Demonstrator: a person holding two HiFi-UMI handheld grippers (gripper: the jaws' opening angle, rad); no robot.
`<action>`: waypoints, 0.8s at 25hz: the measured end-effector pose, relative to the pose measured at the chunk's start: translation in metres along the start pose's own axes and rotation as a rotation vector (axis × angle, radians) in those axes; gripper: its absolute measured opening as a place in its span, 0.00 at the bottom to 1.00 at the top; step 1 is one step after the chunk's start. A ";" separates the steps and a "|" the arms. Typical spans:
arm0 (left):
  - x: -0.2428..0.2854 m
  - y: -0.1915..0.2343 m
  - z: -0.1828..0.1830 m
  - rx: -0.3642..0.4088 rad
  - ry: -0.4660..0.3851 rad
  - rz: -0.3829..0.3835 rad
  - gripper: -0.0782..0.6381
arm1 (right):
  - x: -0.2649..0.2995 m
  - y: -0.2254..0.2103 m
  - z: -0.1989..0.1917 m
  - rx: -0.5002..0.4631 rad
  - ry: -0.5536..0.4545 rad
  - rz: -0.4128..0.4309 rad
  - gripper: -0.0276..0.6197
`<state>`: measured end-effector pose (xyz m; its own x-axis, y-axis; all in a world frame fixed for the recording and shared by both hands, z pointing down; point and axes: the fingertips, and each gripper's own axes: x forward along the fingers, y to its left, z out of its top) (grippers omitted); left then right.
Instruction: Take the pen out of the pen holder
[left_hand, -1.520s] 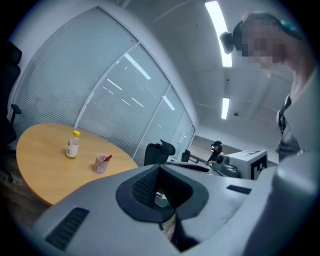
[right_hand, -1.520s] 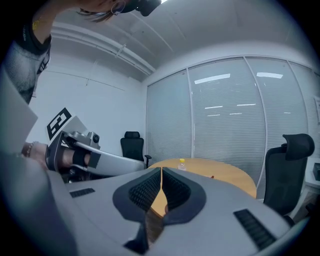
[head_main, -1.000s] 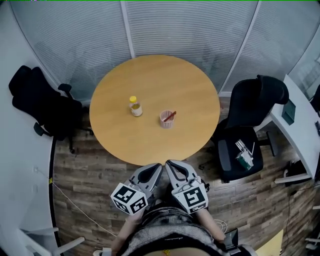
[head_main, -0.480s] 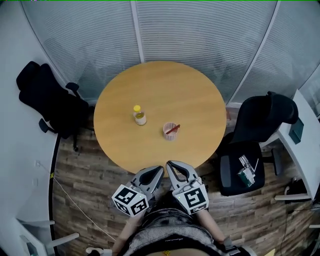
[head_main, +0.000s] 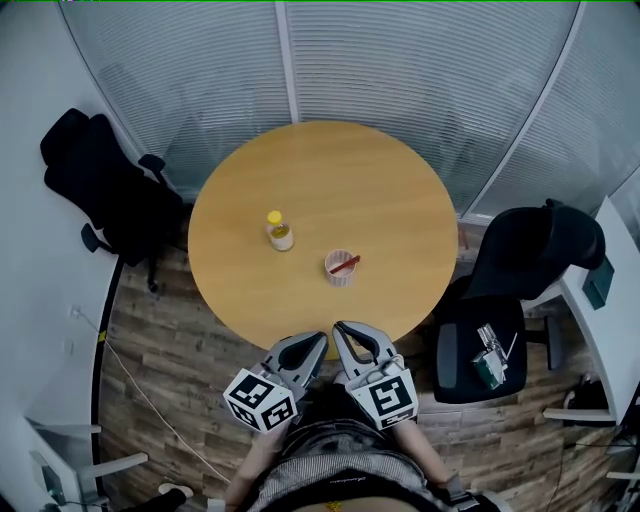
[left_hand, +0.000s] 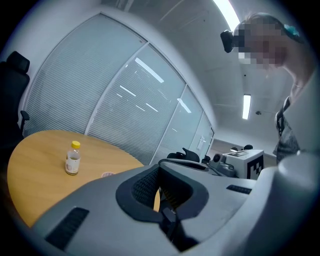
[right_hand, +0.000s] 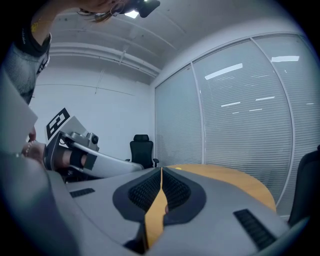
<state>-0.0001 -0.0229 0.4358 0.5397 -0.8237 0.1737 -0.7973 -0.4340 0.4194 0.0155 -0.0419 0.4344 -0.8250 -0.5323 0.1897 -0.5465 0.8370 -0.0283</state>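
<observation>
A pink pen holder (head_main: 340, 268) stands on the round wooden table (head_main: 400, 210), right of centre, with a red pen (head_main: 346, 264) leaning out of it. My left gripper (head_main: 320, 338) and right gripper (head_main: 338, 327) hang side by side off the table's near edge, well short of the holder. Both are shut with nothing in them. In the left gripper view, the gripper (left_hand: 160, 169) has its jaws together, and only the holder's rim (left_hand: 107, 174) shows over them. In the right gripper view, the gripper (right_hand: 161, 170) has its jaws meeting at the tips, and the holder is hidden.
A small yellow-capped bottle (head_main: 280, 231) (left_hand: 73, 158) stands left of the holder. Black office chairs sit at the left (head_main: 100, 190) and right (head_main: 510, 290) of the table. A white desk edge (head_main: 600, 330) is at far right. Blinds cover the glass wall (head_main: 400, 60) behind.
The head view has shifted, so the table sits slightly lower and further right in the picture. Both grippers stay shut in the same place near the table's edge.
</observation>
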 end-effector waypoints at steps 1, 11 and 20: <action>0.001 0.001 0.000 0.001 0.002 0.003 0.11 | 0.000 -0.002 -0.001 -0.003 0.000 0.001 0.08; 0.011 0.018 0.002 0.002 0.031 0.011 0.11 | 0.007 -0.015 -0.006 0.045 0.014 -0.032 0.08; 0.027 0.046 0.019 -0.001 0.045 -0.057 0.11 | 0.031 -0.035 -0.003 0.044 0.030 -0.120 0.08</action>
<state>-0.0275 -0.0725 0.4427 0.5961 -0.7803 0.1889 -0.7644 -0.4797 0.4307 0.0099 -0.0874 0.4437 -0.7491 -0.6237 0.2231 -0.6473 0.7608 -0.0464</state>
